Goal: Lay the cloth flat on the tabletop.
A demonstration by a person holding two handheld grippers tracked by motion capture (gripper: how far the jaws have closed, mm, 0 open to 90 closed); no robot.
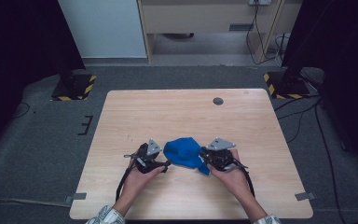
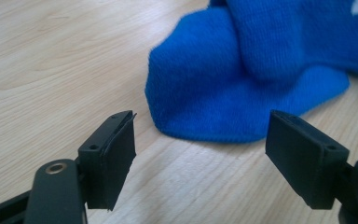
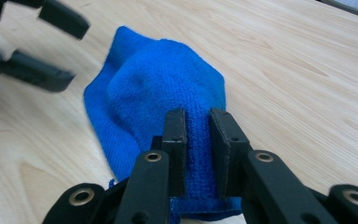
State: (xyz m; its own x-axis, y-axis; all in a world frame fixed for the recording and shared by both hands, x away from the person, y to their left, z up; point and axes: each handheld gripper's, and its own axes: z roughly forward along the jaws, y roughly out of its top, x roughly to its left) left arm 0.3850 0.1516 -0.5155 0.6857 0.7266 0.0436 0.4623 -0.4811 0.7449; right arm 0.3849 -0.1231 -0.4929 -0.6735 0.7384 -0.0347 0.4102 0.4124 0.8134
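Pale wood counter (image 1: 186,112), grey floor around it; from above, a blue cloth (image 1: 182,151) sits bunched between both hands near the front edge. Left gripper view: left claw (image 2: 200,140) gapes, cloth just ahead, untouched. Right gripper view: right claw (image 3: 198,140) clenched on a cloth fold. Best to slide left under the hem and pinch squarely.

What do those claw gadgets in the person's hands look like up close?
Each claw is black. The left claw and the right claw each carry a grey three-cornered plate on top and trail a black cable. Their fingers are flat rectangular blocks on rounded arms with brass-ringed holes. The sleeves look pale and patterned.
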